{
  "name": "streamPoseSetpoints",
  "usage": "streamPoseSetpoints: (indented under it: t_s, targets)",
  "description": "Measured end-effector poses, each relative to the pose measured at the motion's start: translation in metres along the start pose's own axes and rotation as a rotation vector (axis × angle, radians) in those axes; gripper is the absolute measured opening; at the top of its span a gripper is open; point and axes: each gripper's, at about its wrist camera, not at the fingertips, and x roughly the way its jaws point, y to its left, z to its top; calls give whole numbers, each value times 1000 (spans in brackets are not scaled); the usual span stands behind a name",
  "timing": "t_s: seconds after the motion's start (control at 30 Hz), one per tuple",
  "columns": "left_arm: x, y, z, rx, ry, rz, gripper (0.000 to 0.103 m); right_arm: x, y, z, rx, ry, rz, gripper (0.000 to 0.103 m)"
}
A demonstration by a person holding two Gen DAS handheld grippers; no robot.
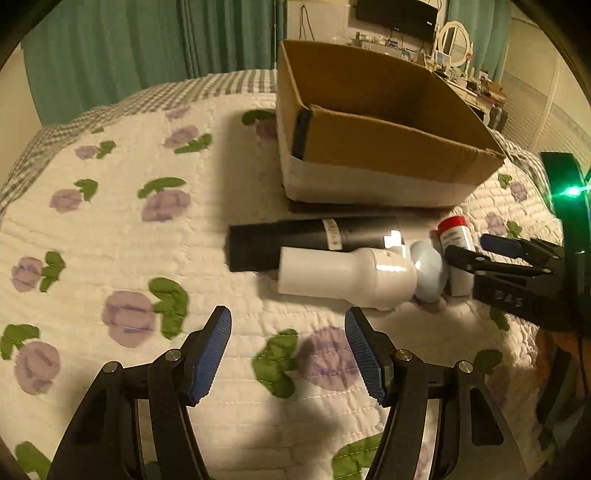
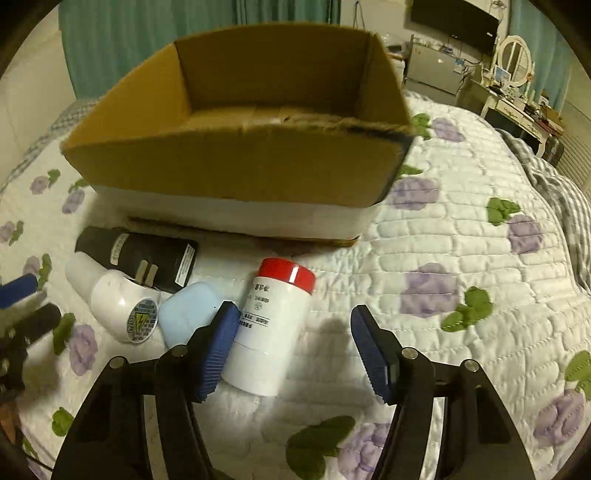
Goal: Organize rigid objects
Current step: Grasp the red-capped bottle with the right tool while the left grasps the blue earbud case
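Observation:
An open cardboard box (image 1: 369, 147) (image 2: 236, 162) stands on the floral quilt. In front of it lie a black box (image 1: 314, 240) (image 2: 147, 254), a white plug-in device (image 1: 343, 277) (image 2: 122, 306), a light blue case (image 1: 430, 273) (image 2: 188, 314) and a white bottle with a red cap (image 1: 456, 236) (image 2: 269, 325). My left gripper (image 1: 288, 354) is open and empty, just short of the white device. My right gripper (image 2: 295, 350) is open, with the bottle's lower part between its fingers, against the left pad (image 2: 218, 350). The right gripper also shows in the left wrist view (image 1: 476, 251).
The quilt (image 2: 461, 258) covers the bed, with bare quilt to the right of the bottle and to the left of the black box. A dresser with a mirror (image 2: 515, 59) and a dark screen (image 2: 454, 22) stand beyond the bed. Green curtains hang behind.

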Motion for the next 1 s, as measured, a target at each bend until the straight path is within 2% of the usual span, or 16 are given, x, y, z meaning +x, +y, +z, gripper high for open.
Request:
streamPoseSetpoints:
  t_s: [0.13,0.3,0.5,0.6,0.7,0.77,0.9,1.0]
  targets:
    - [2,-12,-3,12,8,-5,67,13,6,-3,-31,48,4,38]
    - [-3,-35,-3,27,16,-52,67,-9,-4,-2,-15,-9,4,37]
    - [0,-74,7,99,36,-145,67,-55,-49,-1,93,-116,5,37]
    - [13,-94,11,134,66,-183,67,-63,-60,-4,137,-130,19,37]
    - [26,-103,18,120,86,-242,67,-62,-71,-6,172,-129,47,37]
    - [37,-107,22,105,79,-223,67,-62,-68,-6,176,-130,55,37]
    - [56,-108,27,88,89,-101,67,-65,-66,-10,173,-134,65,37]
    - [59,-109,30,77,65,-85,67,-64,-65,-8,169,-127,65,37]
